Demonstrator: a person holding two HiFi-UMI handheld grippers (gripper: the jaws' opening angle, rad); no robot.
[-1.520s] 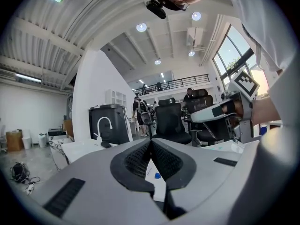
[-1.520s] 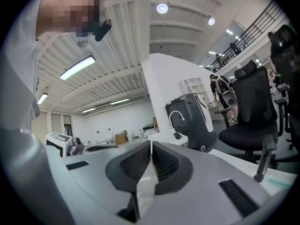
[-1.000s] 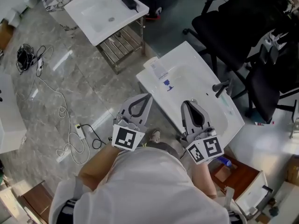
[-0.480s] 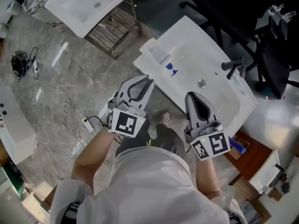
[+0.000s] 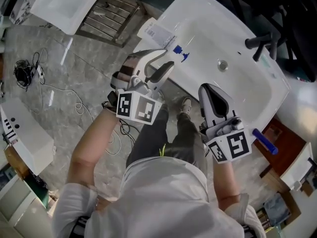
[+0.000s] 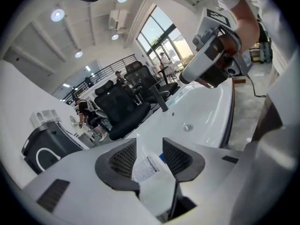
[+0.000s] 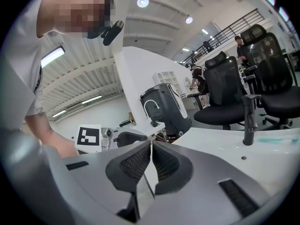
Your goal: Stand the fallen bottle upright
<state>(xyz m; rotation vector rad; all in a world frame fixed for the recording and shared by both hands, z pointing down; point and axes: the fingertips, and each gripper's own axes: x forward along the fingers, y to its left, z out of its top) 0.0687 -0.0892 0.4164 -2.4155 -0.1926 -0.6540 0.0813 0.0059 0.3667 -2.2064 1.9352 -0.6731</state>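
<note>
The fallen bottle [image 5: 157,32], pale with a printed label and a blue end, lies flat on the near-left corner of the white sink top [image 5: 237,90]. My left gripper [image 5: 168,62] hovers just short of it, its jaws opening with nothing pressed between the pads. In the left gripper view the bottle's label [image 6: 146,167] shows in the gap ahead of the left gripper [image 6: 149,149]. My right gripper [image 5: 210,95] is at the sink's front edge, well right of the bottle. Its pads meet in the right gripper view [image 7: 151,146], holding nothing.
A black faucet [image 5: 260,41] and a drain [image 5: 222,64] sit in the basin. Black office chairs [image 7: 225,95] stand behind the sink. A second white basin on a metal rack [image 5: 69,4] is at upper left. Cables [image 5: 29,71] lie on the floor, and a blue object [image 5: 265,142] at right.
Both grippers have sunk toward the sink's front edge. The left one rolled and its jaws went from shut to parted near the bottle. The right gripper stayed shut.
</note>
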